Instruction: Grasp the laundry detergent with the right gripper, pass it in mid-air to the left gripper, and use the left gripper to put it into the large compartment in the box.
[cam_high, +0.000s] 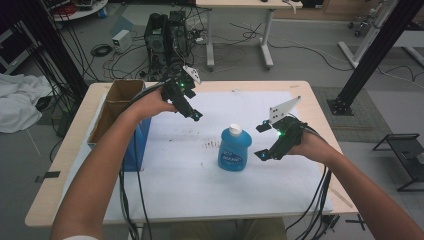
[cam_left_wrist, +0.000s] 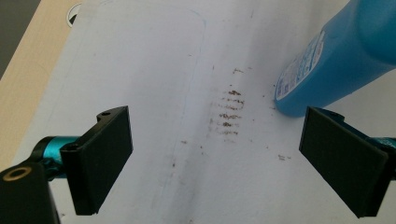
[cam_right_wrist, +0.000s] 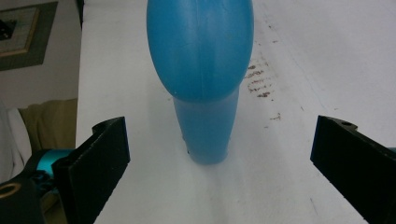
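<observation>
Blue bottle (cam_high: 234, 149) upright mid-table on white sheet (cam_high: 170, 185), beside brown smudges (cam_high: 211, 144). Right gripper (cam_high: 263, 141) just right of bottle, jaws wide apart, nothing between. Left gripper (cam_high: 192, 112) up-left, apart from bottle, jaws spread, empty. Cardboard box (cam_high: 117, 102) at table's left edge.

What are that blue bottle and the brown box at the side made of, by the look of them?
The blue bottle looks like plastic: smooth, slightly glossy, faintly see-through in the right gripper view, with a moulded seam, a white cap and a printed label. The box looks like plain corrugated cardboard: matt brown walls with open flaps, though one outer side seems blue, perhaps printed or covered.
</observation>
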